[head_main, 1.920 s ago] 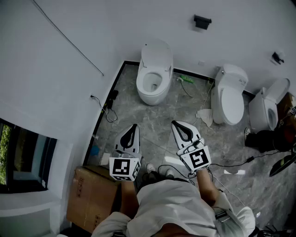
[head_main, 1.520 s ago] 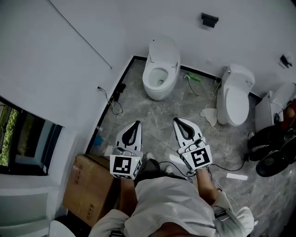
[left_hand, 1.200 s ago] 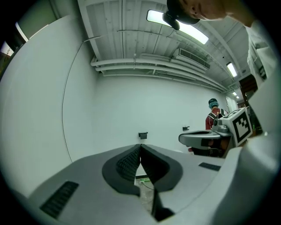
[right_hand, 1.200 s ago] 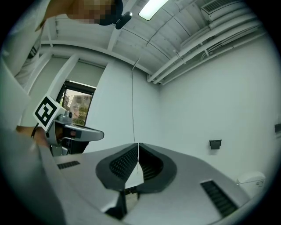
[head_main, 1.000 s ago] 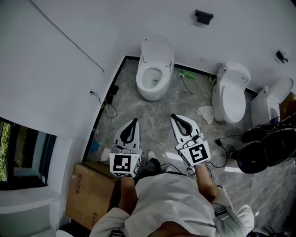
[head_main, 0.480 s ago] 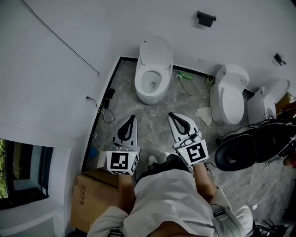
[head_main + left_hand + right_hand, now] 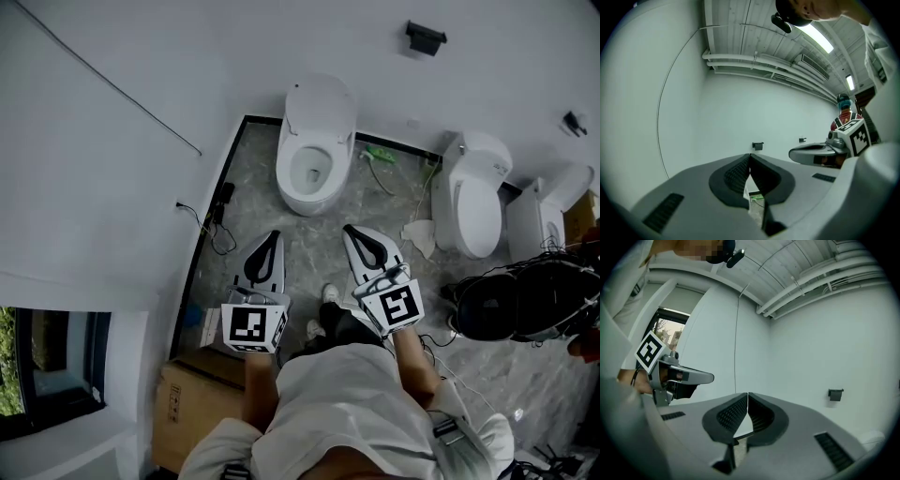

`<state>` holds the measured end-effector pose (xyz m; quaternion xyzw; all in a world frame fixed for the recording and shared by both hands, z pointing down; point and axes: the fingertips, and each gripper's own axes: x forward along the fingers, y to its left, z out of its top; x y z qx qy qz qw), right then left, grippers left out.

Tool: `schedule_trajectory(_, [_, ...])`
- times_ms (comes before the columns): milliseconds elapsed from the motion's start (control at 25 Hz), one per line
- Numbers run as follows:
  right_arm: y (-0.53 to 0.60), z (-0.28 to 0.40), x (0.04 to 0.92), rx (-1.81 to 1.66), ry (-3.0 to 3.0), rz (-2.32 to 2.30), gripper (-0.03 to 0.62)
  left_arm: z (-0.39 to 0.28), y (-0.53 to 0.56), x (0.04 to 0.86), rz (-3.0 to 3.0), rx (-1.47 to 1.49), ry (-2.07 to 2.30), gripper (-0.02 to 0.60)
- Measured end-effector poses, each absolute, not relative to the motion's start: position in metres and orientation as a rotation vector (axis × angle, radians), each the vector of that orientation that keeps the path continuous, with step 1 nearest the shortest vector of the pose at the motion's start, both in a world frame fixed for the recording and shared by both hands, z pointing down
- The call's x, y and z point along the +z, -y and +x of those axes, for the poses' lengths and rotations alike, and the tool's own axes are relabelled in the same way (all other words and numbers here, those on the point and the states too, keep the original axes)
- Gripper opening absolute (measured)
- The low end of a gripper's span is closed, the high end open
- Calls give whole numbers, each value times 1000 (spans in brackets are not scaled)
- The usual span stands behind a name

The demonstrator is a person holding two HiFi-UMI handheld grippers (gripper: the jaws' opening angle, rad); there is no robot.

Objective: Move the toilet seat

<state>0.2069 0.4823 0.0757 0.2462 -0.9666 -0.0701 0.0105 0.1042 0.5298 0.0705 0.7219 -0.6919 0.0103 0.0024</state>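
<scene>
Trip hazards first, far left: black cables (image 7: 217, 223) trail along the wall base just beside the walking line, and a snagged foot on approach would pitch both tools forward.

Left gripper (image 7: 270, 242) is clenched on nothing, jaws pressed tight together, well short of any toilet. If it arrives like that it can only shove, not grip, so the jaws need to part before contact.

Straight ahead stands the open toilet (image 7: 314, 202), against the far wall between the two grippers' lines. Its lid (image 7: 322, 101) is raised. The toilet seat (image 7: 292, 171) looks to lie flat on the bowl as a smooth glossy white ring (can't tell ring from rim for sure at this range). Slick plastic means a shallow pinch could slip, and a dropped seat would slam on the porcelain.

Right gripper (image 7: 357, 240) is likewise clenched and empty, level w/ the left one.

Further right, a closed toilet (image 7: 476, 199) and another toilet (image 7: 547, 214) invite the wrong pick, esp. since the task names no particular one. Crumpled paper (image 7: 419, 236) and a black domed thing (image 7: 525, 302) w/ wires clutter that side, so drifting right is prob. the worse route.
</scene>
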Motion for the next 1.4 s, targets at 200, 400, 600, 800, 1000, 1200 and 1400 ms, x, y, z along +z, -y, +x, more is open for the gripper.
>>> schedule_trajectory(200, [-432, 197, 73, -196, 3031, 754, 21, 94, -478, 69, 2244, 63, 2180, 21])
schedule_trajectory(400, [-394, 192, 75, -183, 3037, 727, 21, 88, -443, 68, 2228, 78, 2202, 21])
schedule_trajectory(600, [-366, 184, 73, -177, 3060, 678, 21, 82, -413, 65, 2201, 90, 2235, 21])
schedule_trajectory(800, [-343, 180, 74, -159, 3054, 649, 21, 79, -393, 63, 2180, 95, 2260, 21])
schedule_trajectory(1000, [-321, 172, 73, -156, 3076, 619, 21, 73, -369, 65, 2164, 102, 2265, 21])
schedule_trajectory(1200, [-302, 156, 75, -145, 3060, 637, 21, 56, -351, 64, 2174, 101, 2256, 21])
schedule_trajectory(1400, [-283, 136, 81, -151, 3040, 675, 21, 34, -329, 71, 2200, 99, 2225, 21])
